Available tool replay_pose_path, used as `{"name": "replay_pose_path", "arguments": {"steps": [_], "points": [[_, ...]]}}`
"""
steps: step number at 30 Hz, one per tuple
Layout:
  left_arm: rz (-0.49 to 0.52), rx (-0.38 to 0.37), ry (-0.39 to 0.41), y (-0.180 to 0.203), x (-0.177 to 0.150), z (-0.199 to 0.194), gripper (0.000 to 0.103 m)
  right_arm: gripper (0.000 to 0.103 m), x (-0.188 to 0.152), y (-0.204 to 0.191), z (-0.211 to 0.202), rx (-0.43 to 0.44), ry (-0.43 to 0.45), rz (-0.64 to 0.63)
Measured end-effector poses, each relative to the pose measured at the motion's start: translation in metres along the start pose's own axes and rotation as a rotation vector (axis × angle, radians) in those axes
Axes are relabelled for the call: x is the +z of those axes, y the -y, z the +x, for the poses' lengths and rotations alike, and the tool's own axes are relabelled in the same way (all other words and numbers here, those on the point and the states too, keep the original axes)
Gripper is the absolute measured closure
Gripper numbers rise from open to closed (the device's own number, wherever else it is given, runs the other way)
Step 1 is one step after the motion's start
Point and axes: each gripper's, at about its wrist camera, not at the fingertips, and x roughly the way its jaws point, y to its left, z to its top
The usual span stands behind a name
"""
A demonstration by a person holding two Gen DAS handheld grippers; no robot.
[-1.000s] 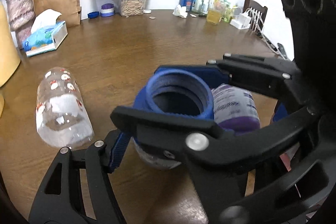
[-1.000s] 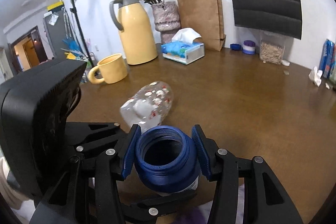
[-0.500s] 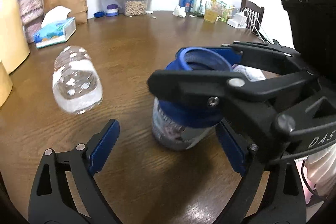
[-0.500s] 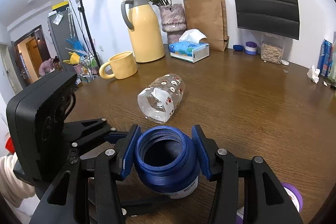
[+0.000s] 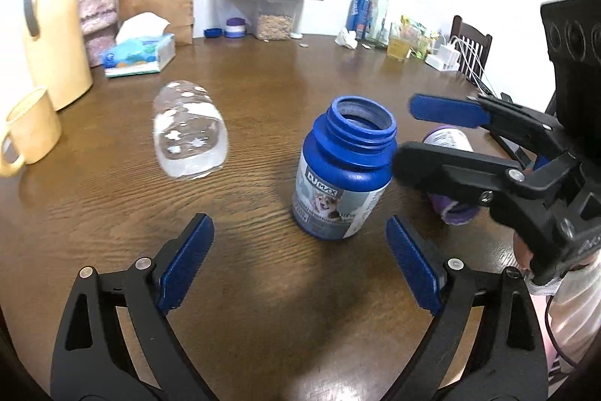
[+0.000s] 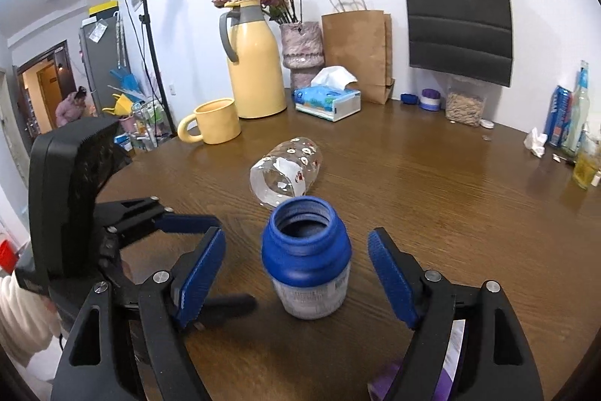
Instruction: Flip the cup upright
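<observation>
Both tongs, left gripper (image 5: 298,264) & right gripper (image 6: 296,275), wide open w/ nothing held; blue jar (image 6: 306,260) upright btwn, glass cup (image 6: 287,171) sideways behind, purple bottle (image 5: 450,175) prob. lying beside.

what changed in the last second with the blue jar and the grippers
The right gripper opened and let go of the blue jar, which now stands upright on the table. The left gripper, already open, drew back. The clear cup still lies on its side.

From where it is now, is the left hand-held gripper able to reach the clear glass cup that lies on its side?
Probably yes. The left hand-held gripper is open, and bare table lies between it and the clear glass cup. The blue jar stands to the cup's right, off that path.
</observation>
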Motion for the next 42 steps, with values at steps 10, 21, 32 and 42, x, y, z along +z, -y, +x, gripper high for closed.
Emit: {"name": "replay_pose_path", "arguments": {"steps": [10,21,32,42], "points": [[-0.055,0.182,0.132,0.017,-0.017,-0.069,0.005,0.021,-0.014,-0.006,-0.055,-0.108,0.019,0.042],[-0.14,0.284,0.157,0.029,-0.037,-0.12,0.005,0.021,-0.043,-0.038,-0.1,-0.173,0.007,0.068],[-0.159,0.337,0.223,0.049,-0.079,-0.165,0.0,0.021,-0.089,-0.06,-0.14,-0.207,0.007,0.179],[-0.156,0.347,0.248,0.065,-0.083,-0.174,0.0,0.021,-0.099,-0.082,-0.145,-0.215,0.02,0.149]]}}
